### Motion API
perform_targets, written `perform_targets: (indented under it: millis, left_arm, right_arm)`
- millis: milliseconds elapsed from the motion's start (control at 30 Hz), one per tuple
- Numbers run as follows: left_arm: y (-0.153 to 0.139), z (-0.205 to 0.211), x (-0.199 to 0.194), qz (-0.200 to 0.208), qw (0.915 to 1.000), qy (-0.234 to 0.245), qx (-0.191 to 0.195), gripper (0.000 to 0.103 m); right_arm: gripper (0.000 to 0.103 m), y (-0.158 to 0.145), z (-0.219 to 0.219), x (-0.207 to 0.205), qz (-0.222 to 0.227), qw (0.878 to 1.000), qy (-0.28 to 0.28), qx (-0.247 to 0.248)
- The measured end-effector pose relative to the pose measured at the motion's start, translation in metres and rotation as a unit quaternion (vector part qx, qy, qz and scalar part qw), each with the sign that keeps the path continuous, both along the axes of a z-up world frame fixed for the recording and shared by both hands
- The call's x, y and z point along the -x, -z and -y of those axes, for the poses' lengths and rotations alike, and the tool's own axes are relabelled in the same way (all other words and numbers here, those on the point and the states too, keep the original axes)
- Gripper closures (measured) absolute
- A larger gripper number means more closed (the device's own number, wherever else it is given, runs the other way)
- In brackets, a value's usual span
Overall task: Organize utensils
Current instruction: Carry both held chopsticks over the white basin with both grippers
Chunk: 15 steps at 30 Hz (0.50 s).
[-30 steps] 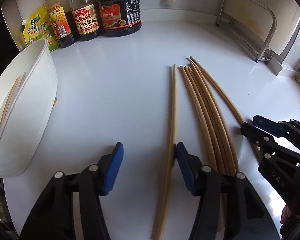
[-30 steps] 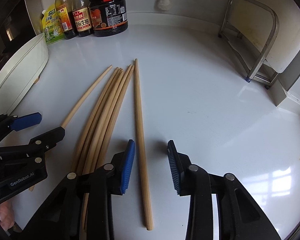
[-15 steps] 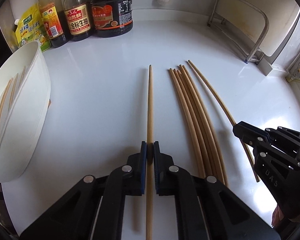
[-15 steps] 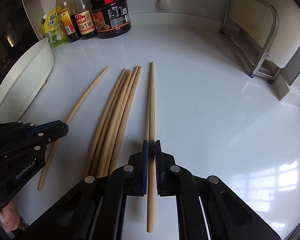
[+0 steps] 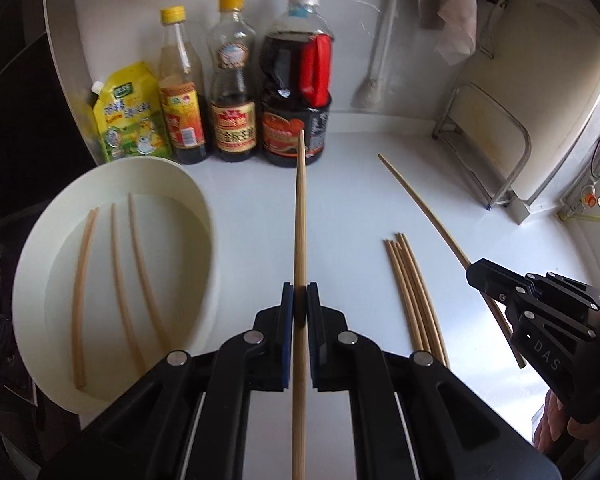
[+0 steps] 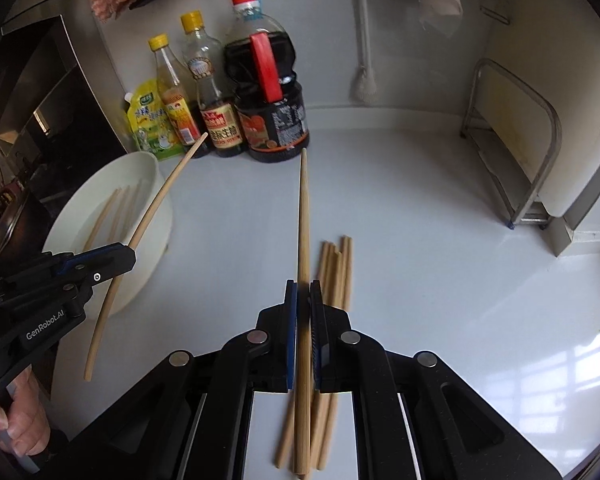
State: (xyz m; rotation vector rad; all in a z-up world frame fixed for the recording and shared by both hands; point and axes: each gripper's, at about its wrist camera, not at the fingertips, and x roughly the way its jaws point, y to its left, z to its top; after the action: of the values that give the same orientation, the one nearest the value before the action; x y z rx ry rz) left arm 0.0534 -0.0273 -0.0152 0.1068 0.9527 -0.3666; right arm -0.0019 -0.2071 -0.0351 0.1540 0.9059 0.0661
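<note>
Both grippers (image 5: 300,300) (image 6: 303,300) clamp one chopstick (image 5: 300,208) (image 6: 303,216) each, rear ends cut off by frame edges.

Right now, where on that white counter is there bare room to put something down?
The widest bare patch lies between the loose chopsticks and the metal rack. A narrower strip runs between the white basin and those chopsticks. The back left is crowded with sauce bottles.

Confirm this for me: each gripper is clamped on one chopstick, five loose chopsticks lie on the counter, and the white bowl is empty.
Not quite: the white bowl is not empty. The left wrist view shows three chopsticks lying in it. The rest stands: the left gripper and right gripper are each clamped on one chopstick, and five loose chopsticks lie on the counter.
</note>
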Motion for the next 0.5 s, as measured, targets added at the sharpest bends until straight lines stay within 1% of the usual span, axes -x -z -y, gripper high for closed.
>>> perform_targets:
  millis: [100, 233, 367, 500]
  left_arm:
    - [-0.014, -0.035, -0.012, 0.016, 0.9995, -0.027, -0.003, 0.096]
    - [-0.019, -0.086, -0.034, 0.027, 0.9975, -0.063, -0.016, 0.096]
    - [-0.013, -0.130, -0.054, 0.026, 0.9951, -0.091, -0.027, 0.096]
    - [0.003, -0.160, -0.072, 0.007, 0.9939, -0.103, -0.037, 0.096]
  right_arm:
    - [0.097, -0.013, -0.035, -0.020, 0.013, 1.000, -0.024, -0.009]
    - [0.097, -0.020, -0.089, -0.048, 0.021, 0.997, -0.067, -0.016]
    - [0.097, -0.013, -0.147, -0.079, 0.013, 0.994, -0.110, -0.015]
    - [0.097, 0.003, -0.186, -0.107, -0.016, 0.991, -0.127, -0.025]
